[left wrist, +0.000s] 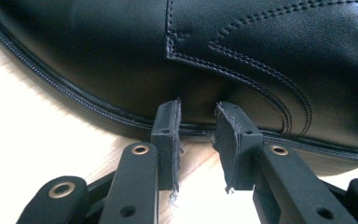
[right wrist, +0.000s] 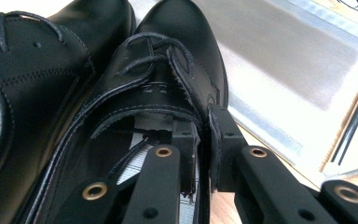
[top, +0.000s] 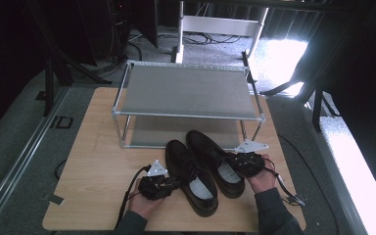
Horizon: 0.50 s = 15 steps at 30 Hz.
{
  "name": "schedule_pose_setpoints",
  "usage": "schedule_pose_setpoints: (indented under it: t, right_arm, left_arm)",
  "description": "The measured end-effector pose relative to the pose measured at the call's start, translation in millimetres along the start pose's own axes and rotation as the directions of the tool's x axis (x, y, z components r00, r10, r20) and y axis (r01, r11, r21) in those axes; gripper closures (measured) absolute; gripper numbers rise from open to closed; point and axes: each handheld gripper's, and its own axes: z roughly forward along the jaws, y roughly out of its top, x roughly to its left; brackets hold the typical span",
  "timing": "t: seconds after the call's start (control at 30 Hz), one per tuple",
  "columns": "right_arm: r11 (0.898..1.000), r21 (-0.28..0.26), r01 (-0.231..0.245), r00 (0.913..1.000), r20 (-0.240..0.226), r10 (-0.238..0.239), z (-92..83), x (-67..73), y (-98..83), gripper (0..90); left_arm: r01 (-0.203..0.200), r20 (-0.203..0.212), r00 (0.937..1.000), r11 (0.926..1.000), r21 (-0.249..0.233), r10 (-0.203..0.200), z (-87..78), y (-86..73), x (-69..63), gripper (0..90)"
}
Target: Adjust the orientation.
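Two black lace-up shoes lie side by side on the wooden table (top: 93,147), toes toward a metal rack. My left gripper (top: 173,184) sits just left of the left shoe (top: 182,160). In the left gripper view its jaws (left wrist: 198,109) stand a little apart, tips at the shoe's side wall (left wrist: 121,56) near the sole seam, nothing between them. My right gripper (top: 233,161) is at the right shoe (top: 207,148). In the right gripper view it (right wrist: 204,122) is shut on that shoe's (right wrist: 168,56) side wall, one jaw inside the opening, one outside. The left shoe (right wrist: 32,60) lies beside it.
A two-tier rack (top: 186,115) with grey mesh shelves stands at the table's far half, its lower shelf (right wrist: 279,51) just beyond the shoes' toes. Bare table lies to the left. Dark stands, cables and carpet surround the table.
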Motion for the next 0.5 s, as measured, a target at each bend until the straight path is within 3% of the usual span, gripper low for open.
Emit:
schedule_pose_setpoints:
  t: [0.17,0.23,0.37,0.5]
  right_arm:
    - [1.0,-0.005,-0.006,1.0,-0.005,0.006,3.5,5.1,1.6,82.4]
    - [1.0,0.002,0.002,1.0,0.004,-0.002,3.3,6.6,3.0,82.4]
    - [1.0,0.006,0.014,0.9999,-0.009,-0.014,3.3,4.6,2.9,82.2]
    - [1.0,0.011,0.027,0.9996,-0.007,-0.027,2.1,2.9,2.6,82.1]
  left_arm:
    - [-0.02,0.027,0.9994,0.9998,0.007,0.02,6.7,3.5,-7.2,68.0]
    - [-0.03,0.014,0.9995,0.9995,0.014,0.03,8.6,5.0,-10.9,66.5]
    - [-0.011,0.027,0.9996,0.9998,0.015,0.011,9.0,5.4,-10.0,66.6]
    - [-0.017,0.038,0.9991,0.9997,0.019,0.016,12.4,7.2,-13.6,66.7]
